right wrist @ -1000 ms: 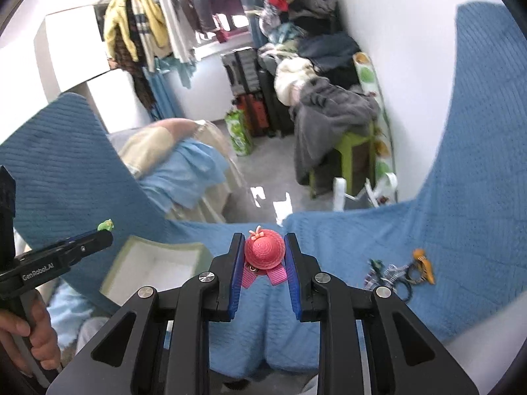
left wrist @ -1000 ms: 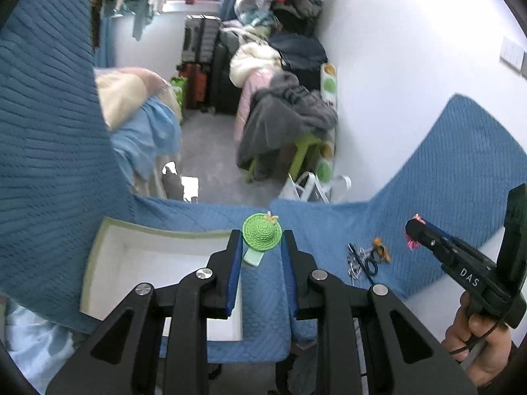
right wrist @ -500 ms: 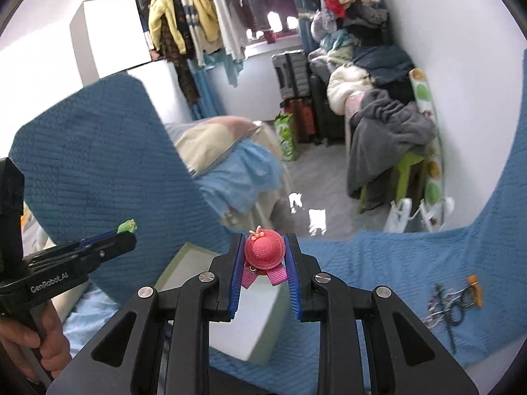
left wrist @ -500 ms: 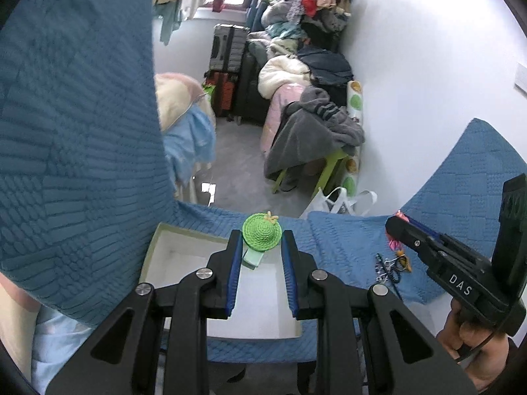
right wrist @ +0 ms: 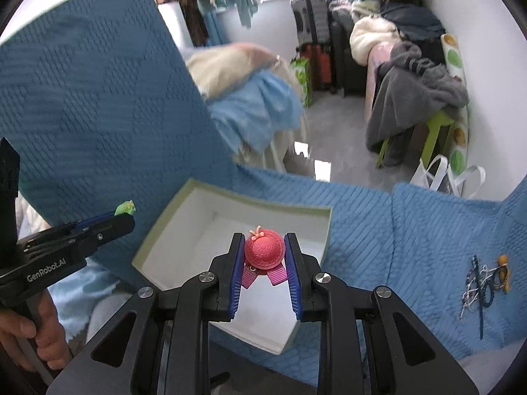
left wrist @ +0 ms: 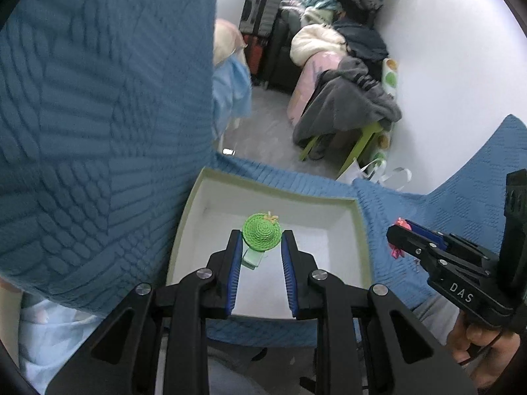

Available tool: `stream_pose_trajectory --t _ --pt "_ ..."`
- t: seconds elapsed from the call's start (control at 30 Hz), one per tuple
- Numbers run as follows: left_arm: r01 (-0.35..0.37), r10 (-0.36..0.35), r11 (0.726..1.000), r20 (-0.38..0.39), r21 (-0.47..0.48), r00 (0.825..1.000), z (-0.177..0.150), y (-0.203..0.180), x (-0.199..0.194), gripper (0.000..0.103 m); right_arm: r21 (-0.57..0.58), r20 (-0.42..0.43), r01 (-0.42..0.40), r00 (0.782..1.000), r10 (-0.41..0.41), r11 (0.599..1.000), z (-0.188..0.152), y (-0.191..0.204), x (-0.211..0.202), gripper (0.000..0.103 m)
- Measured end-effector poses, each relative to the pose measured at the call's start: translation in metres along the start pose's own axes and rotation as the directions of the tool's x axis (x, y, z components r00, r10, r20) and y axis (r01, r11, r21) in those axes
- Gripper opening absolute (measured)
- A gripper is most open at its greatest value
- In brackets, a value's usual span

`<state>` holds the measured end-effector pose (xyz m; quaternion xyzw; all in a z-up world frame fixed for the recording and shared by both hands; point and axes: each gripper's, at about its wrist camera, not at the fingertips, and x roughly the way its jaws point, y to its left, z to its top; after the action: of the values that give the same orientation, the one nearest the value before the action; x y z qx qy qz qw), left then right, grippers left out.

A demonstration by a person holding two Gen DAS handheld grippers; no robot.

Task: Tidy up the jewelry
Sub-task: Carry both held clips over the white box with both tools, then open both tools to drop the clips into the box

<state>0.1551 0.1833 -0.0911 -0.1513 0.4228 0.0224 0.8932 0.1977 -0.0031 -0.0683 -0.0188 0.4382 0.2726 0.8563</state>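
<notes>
My left gripper (left wrist: 262, 242) is shut on a green hat-shaped hair clip (left wrist: 262, 233) and holds it over the open white box (left wrist: 360, 227) with pale green walls. My right gripper (right wrist: 264, 250) is shut on a pink hat-shaped hair clip (right wrist: 264, 252) with pink ribbon, above the near right part of the same box (right wrist: 158, 227). Each gripper shows in the other's view: the right one (left wrist: 400, 235) to the right of the box, the left one (right wrist: 126, 219) to its left. A small pile of hair ties and jewelry (right wrist: 487, 281) lies on the blue cover at the right.
The box rests on a blue quilted cover (right wrist: 378, 223) over the work surface. Beyond its far edge lies a grey floor (left wrist: 263, 135), a green stool piled with clothes (left wrist: 346, 112), suitcases (right wrist: 313, 29) and a white wall (left wrist: 444, 49) on the right.
Both grippers moved left and forward over the white box, still holding their clips. The box now sits directly under both. The jewelry pile has shifted to the right in the right wrist view.
</notes>
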Motion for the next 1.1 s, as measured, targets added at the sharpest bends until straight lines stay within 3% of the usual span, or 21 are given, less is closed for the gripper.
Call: stream_pose_trajectory --t 0.4,0.6,0.63,0.7,0.77,0.83,1.1 --pt "-0.021 0.023 1.000 -0.127 0.020 0.992 -0.015 0.021 0.050 0.025 -0.006 -0.124 0.033 0.992 -0.034 0.999 -0.020 0.008 0.053 0.022" --pt "-0.021 0.023 1.000 -0.147 0.016 0.989 -0.019 0.025 0.057 0.026 -0.009 -0.159 0.026 0.987 -0.027 1.000 -0.025 0.009 0.063 0.022" --pt "-0.021 0.022 1.000 -0.151 0.010 0.988 -0.018 0.025 0.057 0.029 -0.008 -0.157 0.024 0.987 -0.025 1.000 -0.024 0.009 0.063 0.024" --pt "-0.030 0.028 1.000 -0.151 -0.006 0.988 -0.017 0.027 0.055 0.061 -0.011 -0.149 0.029 0.988 -0.030 1.000 -0.022 0.009 0.061 0.034" --pt "-0.037 0.036 0.999 -0.123 -0.006 0.992 -0.016 0.026 0.047 0.071 -0.008 -0.138 0.019 0.990 -0.020 1.000 -0.019 0.009 0.057 0.036" --pt "-0.041 0.040 0.999 -0.113 -0.003 0.993 -0.013 0.023 0.042 0.072 -0.002 -0.129 0.017 0.992 -0.018 1.000 -0.016 0.007 0.053 0.040" --pt "-0.044 0.044 0.999 -0.033 0.007 0.999 -0.004 0.002 0.007 0.072 -0.030 -0.015 0.021 1.000 -0.021 0.999 0.005 0.004 0.006 0.043"
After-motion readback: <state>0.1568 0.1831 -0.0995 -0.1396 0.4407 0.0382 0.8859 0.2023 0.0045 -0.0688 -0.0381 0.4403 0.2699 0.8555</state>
